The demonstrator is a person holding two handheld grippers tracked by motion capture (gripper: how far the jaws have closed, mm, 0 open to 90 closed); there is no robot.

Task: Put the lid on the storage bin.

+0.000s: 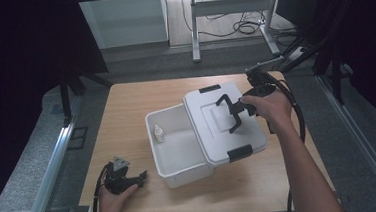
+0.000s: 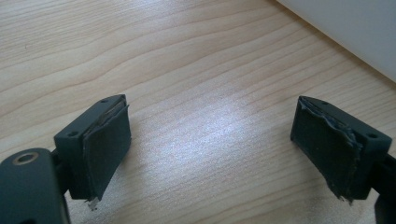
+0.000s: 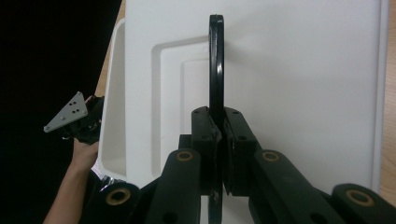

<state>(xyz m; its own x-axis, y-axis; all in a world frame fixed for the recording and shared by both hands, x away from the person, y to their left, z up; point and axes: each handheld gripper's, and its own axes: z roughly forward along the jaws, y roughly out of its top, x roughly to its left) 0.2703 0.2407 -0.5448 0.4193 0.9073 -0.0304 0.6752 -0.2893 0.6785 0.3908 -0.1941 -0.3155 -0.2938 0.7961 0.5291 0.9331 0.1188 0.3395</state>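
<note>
One small bottle (image 1: 159, 133) stands inside the half-uncovered white bin (image 1: 179, 159)

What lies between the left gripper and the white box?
Only bare wooden table, in the high view, separates the left gripper from the white box.

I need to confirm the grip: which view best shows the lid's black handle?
The right gripper view: the thin black handle stands edge-on, clamped by the right gripper. The high view shows it small, partly behind the gripper. The left gripper view faces bare table.

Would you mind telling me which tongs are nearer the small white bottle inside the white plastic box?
Right. The right tongs grip the lid's black handle beside the bottle; the left tongs rest on the table, outside the box.
</note>
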